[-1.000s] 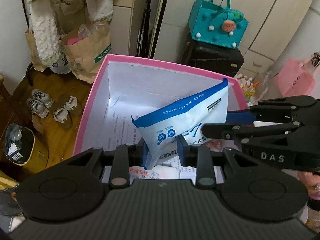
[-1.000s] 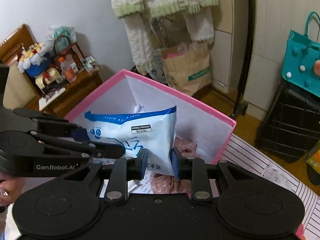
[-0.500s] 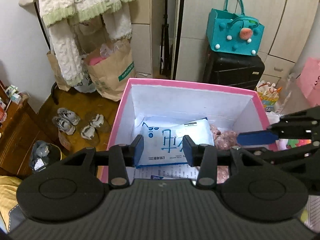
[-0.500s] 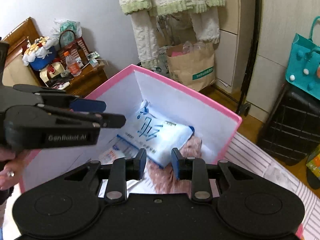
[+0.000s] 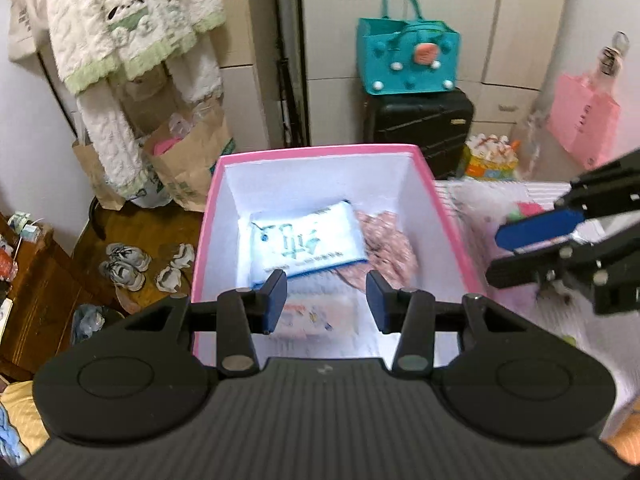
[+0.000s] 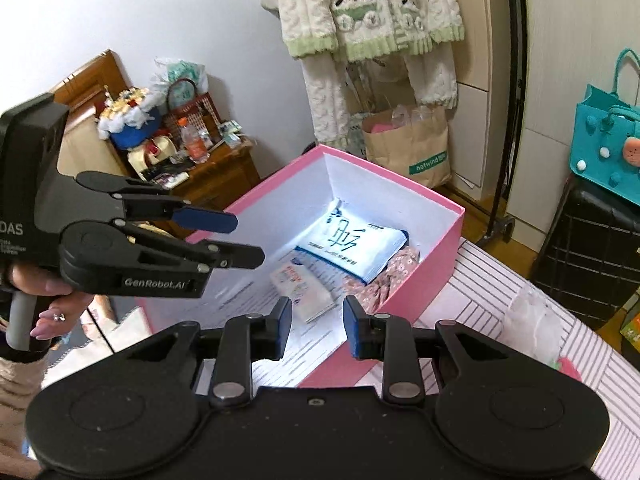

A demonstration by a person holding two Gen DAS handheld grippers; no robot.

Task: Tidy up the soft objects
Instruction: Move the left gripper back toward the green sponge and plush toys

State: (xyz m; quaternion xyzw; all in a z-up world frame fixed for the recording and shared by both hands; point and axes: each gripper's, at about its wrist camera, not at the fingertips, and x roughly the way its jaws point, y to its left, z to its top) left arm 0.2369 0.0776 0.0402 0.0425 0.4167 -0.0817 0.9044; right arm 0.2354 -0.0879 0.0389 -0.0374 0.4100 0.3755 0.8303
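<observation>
The right side of the left wrist view is smeared by motion blur, so the striped tablecloth (image 5: 500, 208) and the small items on it cannot be made out there. The pink floral cloth (image 6: 386, 276) is half buried under the wet-wipes pack (image 6: 352, 246), and the left gripper's body hides the near wall of the pink storage box (image 6: 424, 276) in its own view.

Readable writing is sparse: "GenRobot.AI" and "DAS" on the left gripper (image 6: 244, 240) as seen from the right wrist, and "hotwind" on the brown paper bag (image 6: 412, 148) by the wall. The blue characters on the pack are too blurred to read, as is the print on the small tissue packet (image 6: 302, 286) lying on the printed paper sheet (image 6: 256, 296) lining the box floor.

A second ago both grippers pinched the wipes pack upright over the box; now it lies flat at the far end of the box, resting partly on the floral cloth. The left gripper (image 5: 326, 296) has let go and hangs above the near end with its jaws spread and empty. The right gripper (image 6: 316, 320) is likewise released, jaws apart with nothing between them, and has drawn back toward the box's near corner.
</observation>
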